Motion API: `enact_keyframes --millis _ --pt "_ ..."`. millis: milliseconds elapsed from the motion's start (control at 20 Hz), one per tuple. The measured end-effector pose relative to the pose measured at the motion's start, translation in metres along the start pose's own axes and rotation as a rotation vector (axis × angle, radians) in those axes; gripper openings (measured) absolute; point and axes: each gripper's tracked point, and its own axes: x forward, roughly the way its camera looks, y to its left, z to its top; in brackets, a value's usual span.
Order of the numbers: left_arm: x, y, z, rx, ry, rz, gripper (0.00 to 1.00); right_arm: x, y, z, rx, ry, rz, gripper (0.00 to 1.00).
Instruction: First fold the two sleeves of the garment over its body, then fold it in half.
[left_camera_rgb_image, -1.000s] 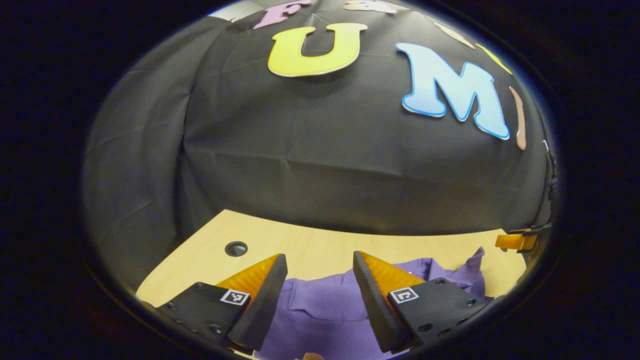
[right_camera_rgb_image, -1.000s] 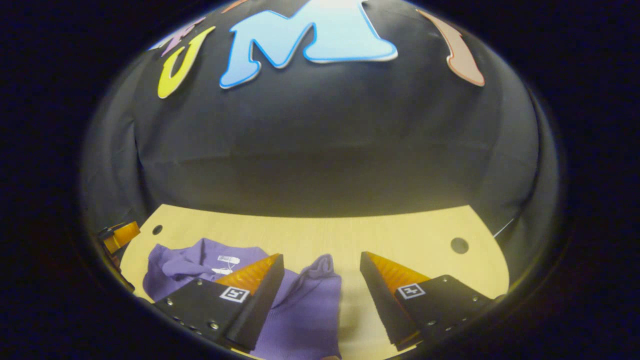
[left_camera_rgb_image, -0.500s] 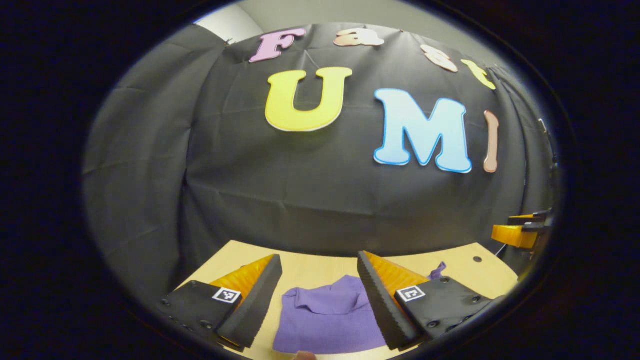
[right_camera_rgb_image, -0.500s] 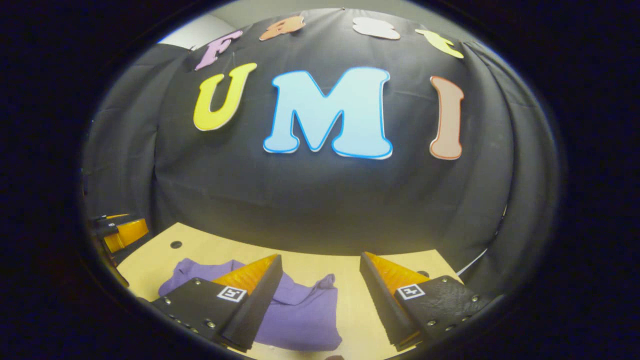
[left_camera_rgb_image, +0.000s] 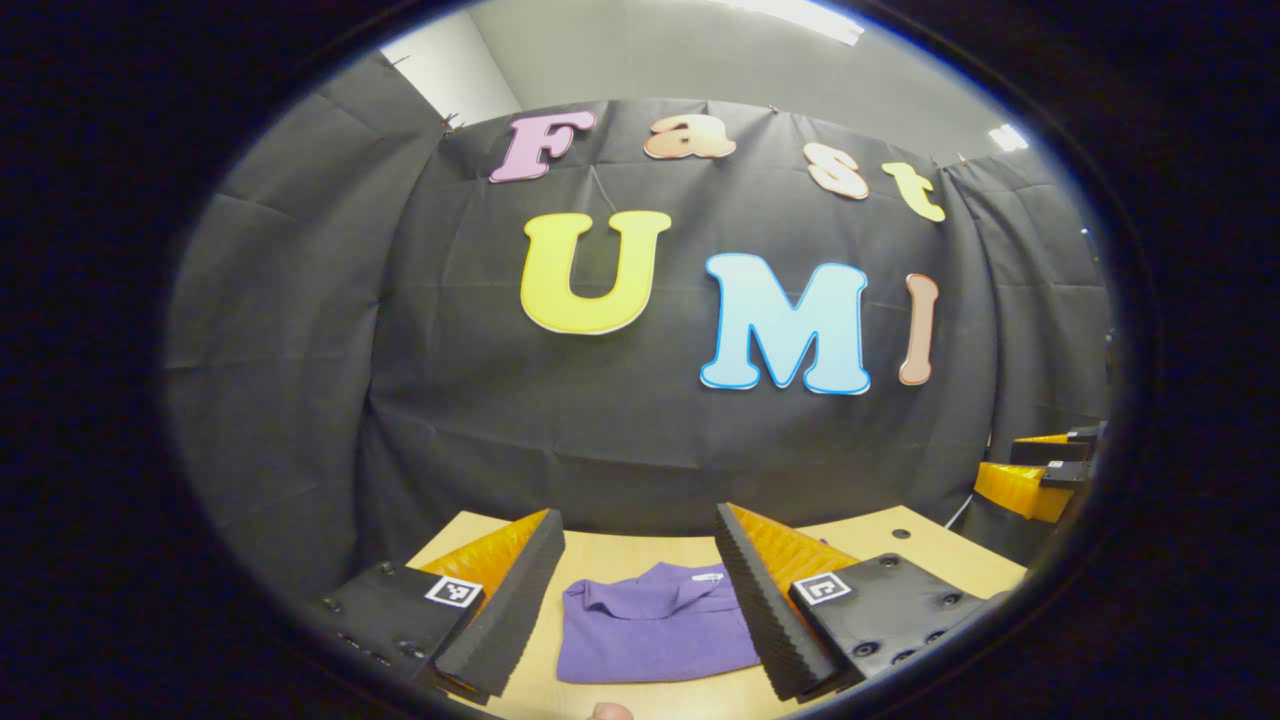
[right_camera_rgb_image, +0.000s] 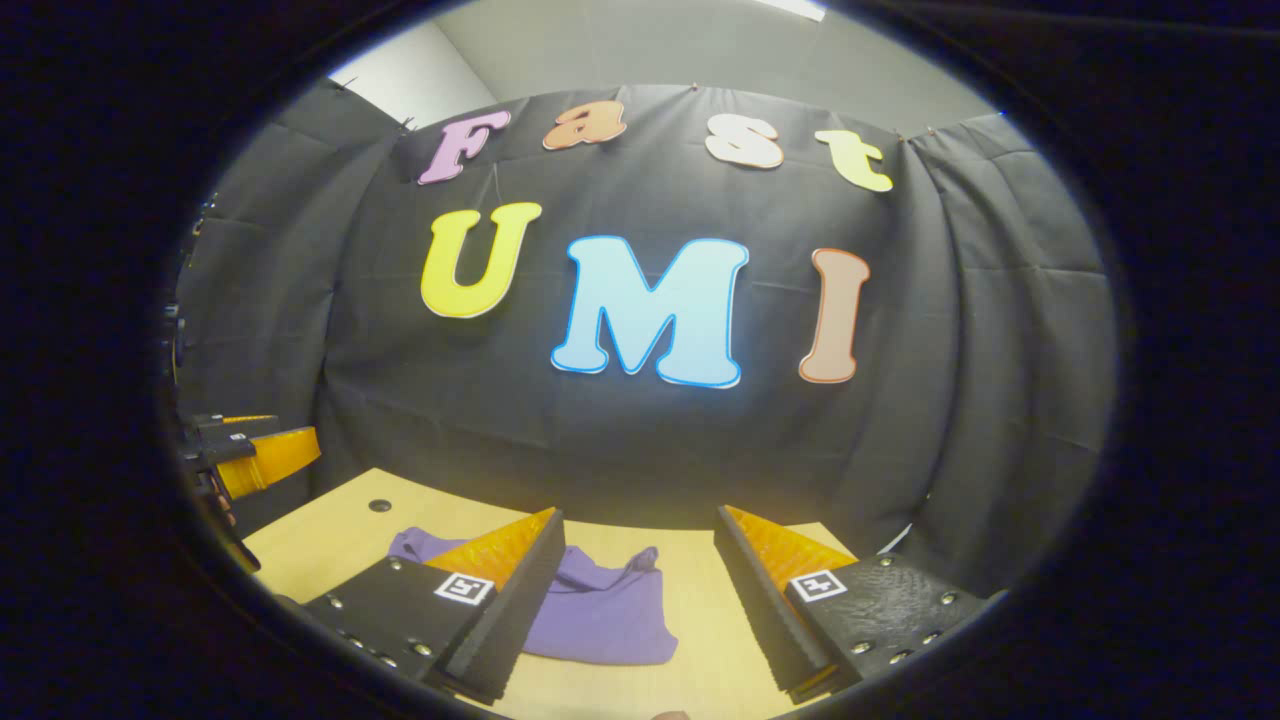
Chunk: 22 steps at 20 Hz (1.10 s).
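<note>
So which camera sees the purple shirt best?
The left gripper view: the purple shirt lies almost whole between the open left gripper, its white label visible. In the right gripper view, a finger hides part of it.

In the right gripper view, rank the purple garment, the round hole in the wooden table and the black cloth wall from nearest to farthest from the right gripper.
1. Purple garment: lying folded on the wooden table, partly behind the right gripper's left finger.
2. Round hole: farther back, toward the table's far-left corner.
3. Black cloth wall: behind the table's far edge, farthest.
</note>
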Motion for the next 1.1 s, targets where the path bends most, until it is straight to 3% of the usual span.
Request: enact_keyframes --millis 400,1100 --pt "-0.038 -0.018 0.028 0.027 -0.064 -0.018 0.95 -0.035 -0.007 0.017 0.016 -0.048 -0.004 0.92" --pt "-0.046 -0.039 0.036 0.024 -0.094 -0.008 0.95 -0.044 -0.03 0.013 0.038 -0.055 -0.007 0.92"
